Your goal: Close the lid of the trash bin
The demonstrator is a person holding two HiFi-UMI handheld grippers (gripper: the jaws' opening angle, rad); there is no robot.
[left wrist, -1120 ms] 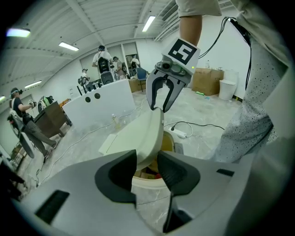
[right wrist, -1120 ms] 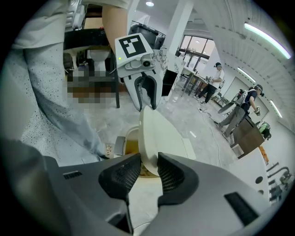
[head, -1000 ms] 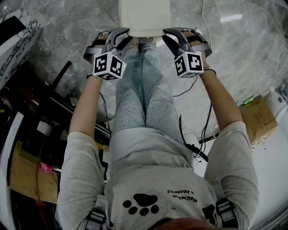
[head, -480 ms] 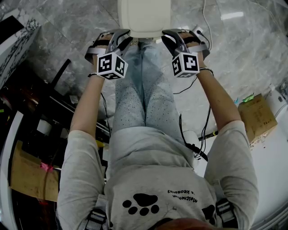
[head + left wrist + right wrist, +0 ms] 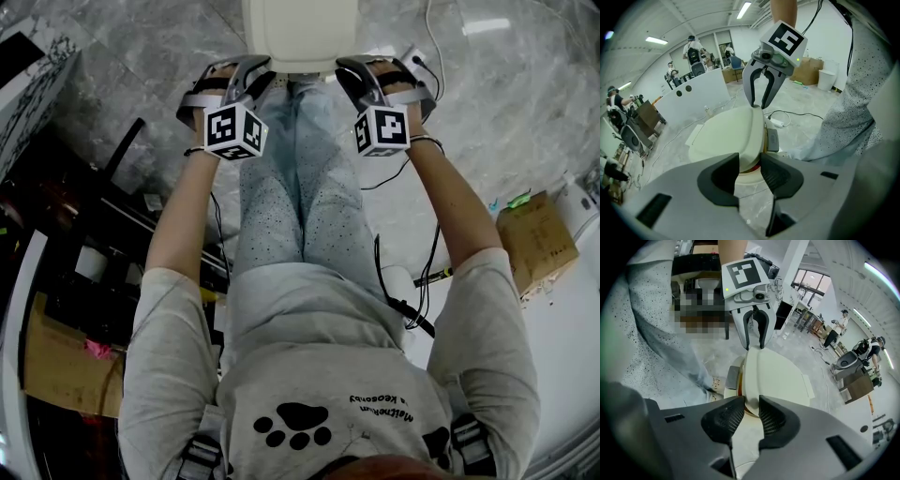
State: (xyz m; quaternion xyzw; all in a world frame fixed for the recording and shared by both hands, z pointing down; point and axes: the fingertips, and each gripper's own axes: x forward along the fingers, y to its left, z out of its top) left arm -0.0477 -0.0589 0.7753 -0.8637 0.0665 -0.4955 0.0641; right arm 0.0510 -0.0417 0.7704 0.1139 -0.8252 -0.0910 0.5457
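Lid [image 5: 300, 33] in down-tilted hand-held grippers [image 5: 253, 75] [image 5: 351, 75], right jaws closing.

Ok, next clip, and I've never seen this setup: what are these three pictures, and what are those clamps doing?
No robot: a person holds a two-jaw gripper in each hand. The head view looks down from their head over chest and legs; each gripper view looks along that gripper's own jaws. On the marble floor stands a cream trash bin, a gap showing under its lid. The left gripper and right gripper each clamp the lid's edge, one at either side; the right one's jaws have just been closing on it. The marker cubes are part of the grippers.
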